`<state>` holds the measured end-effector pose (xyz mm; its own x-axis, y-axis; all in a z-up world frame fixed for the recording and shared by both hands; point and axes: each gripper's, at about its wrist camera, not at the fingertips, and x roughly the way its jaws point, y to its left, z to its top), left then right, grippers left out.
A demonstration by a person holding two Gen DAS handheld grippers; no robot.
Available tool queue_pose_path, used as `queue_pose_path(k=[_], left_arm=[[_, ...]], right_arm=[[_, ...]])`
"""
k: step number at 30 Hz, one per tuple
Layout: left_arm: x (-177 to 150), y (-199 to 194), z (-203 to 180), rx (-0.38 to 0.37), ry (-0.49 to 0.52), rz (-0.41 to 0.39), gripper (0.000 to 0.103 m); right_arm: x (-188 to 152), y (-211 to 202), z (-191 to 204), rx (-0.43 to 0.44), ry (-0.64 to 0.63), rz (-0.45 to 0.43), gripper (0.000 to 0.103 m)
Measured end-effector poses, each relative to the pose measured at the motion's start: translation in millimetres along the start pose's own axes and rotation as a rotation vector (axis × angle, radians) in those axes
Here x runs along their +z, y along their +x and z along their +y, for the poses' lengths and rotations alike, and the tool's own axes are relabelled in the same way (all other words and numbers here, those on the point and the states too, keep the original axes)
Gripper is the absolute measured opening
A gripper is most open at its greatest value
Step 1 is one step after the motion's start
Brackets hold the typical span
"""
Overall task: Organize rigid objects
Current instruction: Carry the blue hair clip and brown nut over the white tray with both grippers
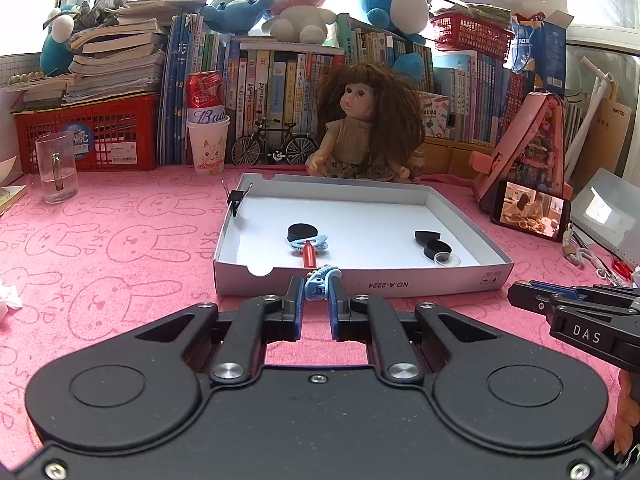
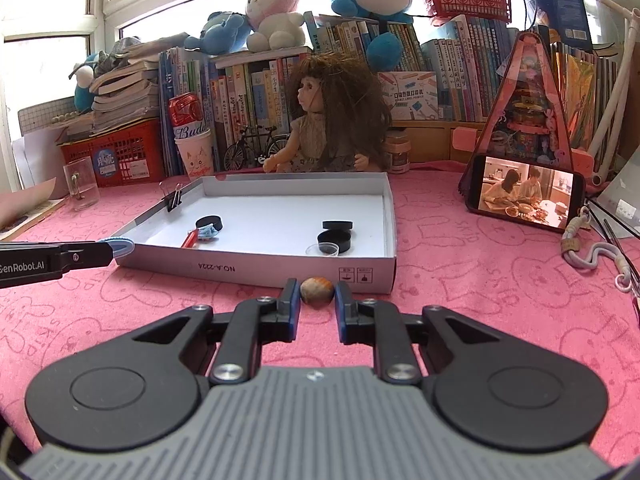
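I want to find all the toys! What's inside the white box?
Inside the white box: two black round lids, a black pot, a clear cap, a red tube and a blue clip. The near wall hides some of the floor.

blue clip: gripped, before white tray | shell: gripped, near tray

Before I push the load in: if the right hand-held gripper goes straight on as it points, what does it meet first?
Probably the white box's near wall, just beyond the shell held in the right hand-held gripper; depth is unclear.
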<state>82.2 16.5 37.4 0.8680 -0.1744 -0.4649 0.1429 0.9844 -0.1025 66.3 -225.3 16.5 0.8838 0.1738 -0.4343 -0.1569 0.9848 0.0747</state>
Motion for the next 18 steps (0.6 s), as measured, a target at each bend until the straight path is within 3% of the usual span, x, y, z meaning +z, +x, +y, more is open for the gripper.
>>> queue_pose_path(k=[18], left_arm=[[27, 33, 2, 0.012, -0.015, -0.016, 0.012]], right_arm=[[22, 26, -8, -0.005, 0.037, -0.017, 0.022]])
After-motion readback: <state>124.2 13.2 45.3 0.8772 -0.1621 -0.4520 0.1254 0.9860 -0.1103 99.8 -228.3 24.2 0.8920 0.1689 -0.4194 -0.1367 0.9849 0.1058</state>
